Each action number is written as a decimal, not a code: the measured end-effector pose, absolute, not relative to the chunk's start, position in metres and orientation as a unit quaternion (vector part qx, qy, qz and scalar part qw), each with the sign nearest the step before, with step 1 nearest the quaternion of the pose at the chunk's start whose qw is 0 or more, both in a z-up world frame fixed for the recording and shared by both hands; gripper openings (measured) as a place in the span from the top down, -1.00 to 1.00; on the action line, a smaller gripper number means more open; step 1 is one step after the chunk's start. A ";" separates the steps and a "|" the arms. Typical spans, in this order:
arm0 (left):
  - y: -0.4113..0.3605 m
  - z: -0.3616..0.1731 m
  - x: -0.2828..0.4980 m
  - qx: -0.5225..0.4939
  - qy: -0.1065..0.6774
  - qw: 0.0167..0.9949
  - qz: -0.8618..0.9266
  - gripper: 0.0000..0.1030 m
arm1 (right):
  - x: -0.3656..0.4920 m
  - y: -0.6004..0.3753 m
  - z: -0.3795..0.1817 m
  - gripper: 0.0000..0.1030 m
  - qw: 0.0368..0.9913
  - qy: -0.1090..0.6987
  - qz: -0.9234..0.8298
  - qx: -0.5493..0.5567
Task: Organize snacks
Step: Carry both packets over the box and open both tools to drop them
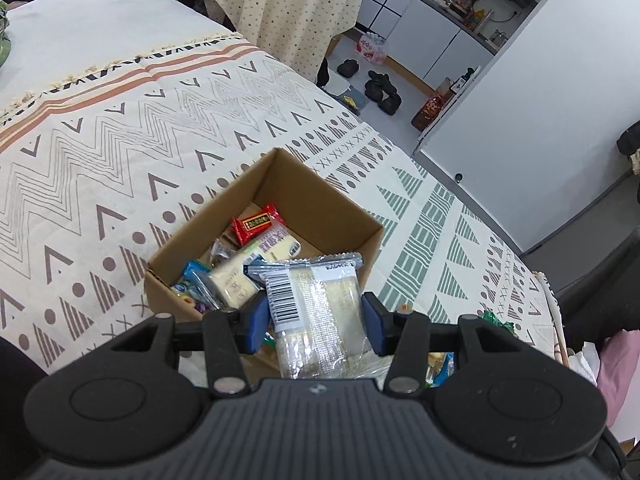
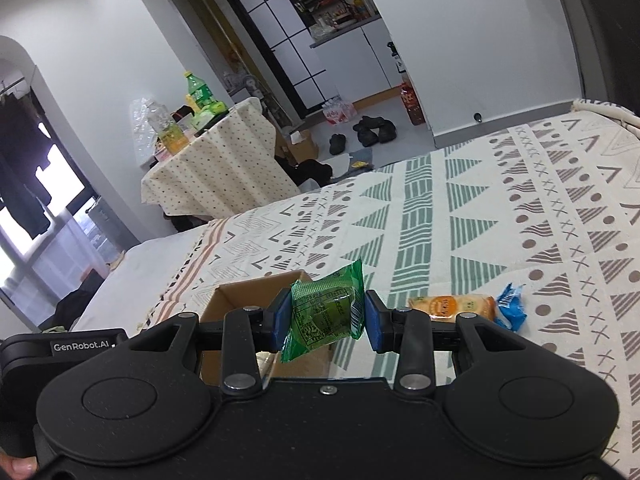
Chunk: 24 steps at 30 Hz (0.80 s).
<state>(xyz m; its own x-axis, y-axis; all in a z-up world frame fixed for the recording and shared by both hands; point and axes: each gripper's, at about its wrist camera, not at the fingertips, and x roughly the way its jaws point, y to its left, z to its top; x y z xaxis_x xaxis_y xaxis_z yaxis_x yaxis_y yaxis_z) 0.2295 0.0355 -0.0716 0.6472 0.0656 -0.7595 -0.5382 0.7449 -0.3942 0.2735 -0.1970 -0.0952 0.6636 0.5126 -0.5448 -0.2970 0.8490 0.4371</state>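
Observation:
An open cardboard box (image 1: 340, 216) sits on the patterned bedspread and holds several wrapped snacks, among them a red bar (image 1: 256, 224). Just in front of it my left gripper (image 1: 316, 318) is shut on a clear-wrapped cracker pack (image 1: 320, 312) with a barcode label, held above the box's near edge. In the right wrist view my right gripper (image 2: 326, 322) is shut on a green snack packet (image 2: 326, 312), with the same box (image 2: 228, 304) behind it to the left. An orange cracker pack (image 2: 452, 306) and a blue packet (image 2: 510, 306) lie on the bedspread to the right.
The bedspread (image 1: 120, 152) stretches wide around the box. A draped side table (image 2: 216, 168) with bottles stands beyond the bed. Shoes (image 2: 372, 128) lie on the floor by the doorway. More wrapped snacks (image 1: 496, 318) show behind the left gripper's right finger.

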 end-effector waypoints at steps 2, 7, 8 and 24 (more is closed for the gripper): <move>0.041 -0.073 0.229 -0.312 0.381 0.852 0.179 0.07 | 0.272 -0.193 -0.095 0.28 0.898 0.341 0.229 0.155; 0.055 -0.077 0.230 -0.318 0.379 0.848 0.188 0.07 | 0.268 -0.182 -0.096 0.28 0.895 0.345 0.240 0.149; 0.058 -0.078 0.230 -0.320 0.379 0.848 0.189 0.07 | 0.268 -0.180 -0.097 0.28 0.894 0.345 0.244 0.148; 0.098 -0.118 0.253 -0.347 0.408 0.827 0.171 0.06 | 0.268 -0.131 -0.112 0.27 0.883 0.353 0.287 0.113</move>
<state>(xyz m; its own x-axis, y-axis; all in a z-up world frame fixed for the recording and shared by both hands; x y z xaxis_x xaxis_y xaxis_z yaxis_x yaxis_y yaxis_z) 0.2526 0.0984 -0.1179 0.6084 0.0005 -0.7936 -0.5665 0.7006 -0.4338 0.2676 -0.1306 -0.1123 0.5860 0.5867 -0.5589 -0.4266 0.8098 0.4029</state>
